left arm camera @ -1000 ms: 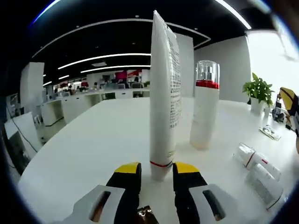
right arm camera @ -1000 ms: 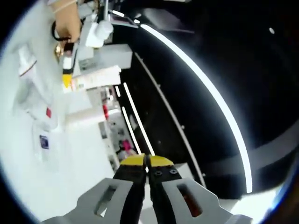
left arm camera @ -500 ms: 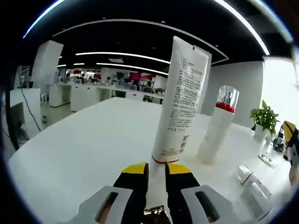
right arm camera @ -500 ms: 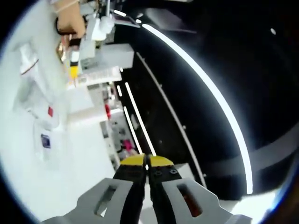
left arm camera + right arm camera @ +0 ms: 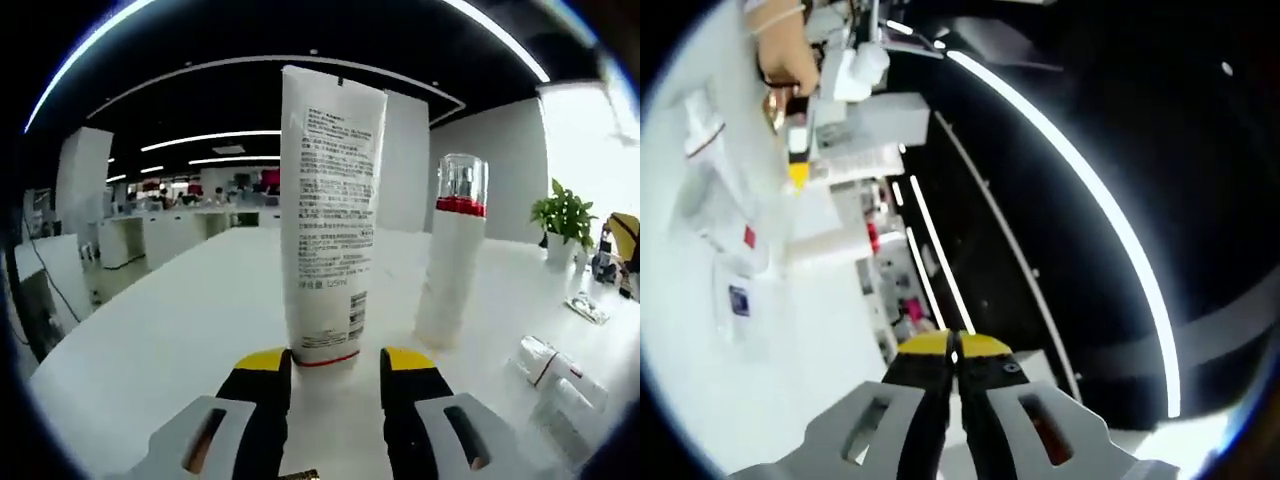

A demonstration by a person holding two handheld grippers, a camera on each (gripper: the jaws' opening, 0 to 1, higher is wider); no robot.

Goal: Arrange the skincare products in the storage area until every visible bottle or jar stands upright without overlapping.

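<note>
A white tube (image 5: 325,230) with printed text stands upright on its cap on the white table (image 5: 170,340). My left gripper (image 5: 335,365) is open, its yellow-tipped jaws either side of the tube's base and a little apart from it. Right of the tube a white bottle (image 5: 452,250) with a red band and clear cap stands upright. Two white bottles (image 5: 555,365) lie on their sides at the right. In the rolled right gripper view my right gripper (image 5: 953,350) is shut on nothing, held off the table. There the tube (image 5: 855,160) and the lying bottles (image 5: 715,200) show far off.
A potted plant (image 5: 562,205) and a small packet (image 5: 585,305) sit at the table's far right. A flat sachet (image 5: 735,300) lies near the lying bottles. A person's hand (image 5: 785,55) holds the left gripper. Office desks stand beyond the table.
The left gripper's jaws, close together half a second ago, have spread wide. The tube now stands straight rather than tilted, broad face to the camera. The right gripper has stayed still.
</note>
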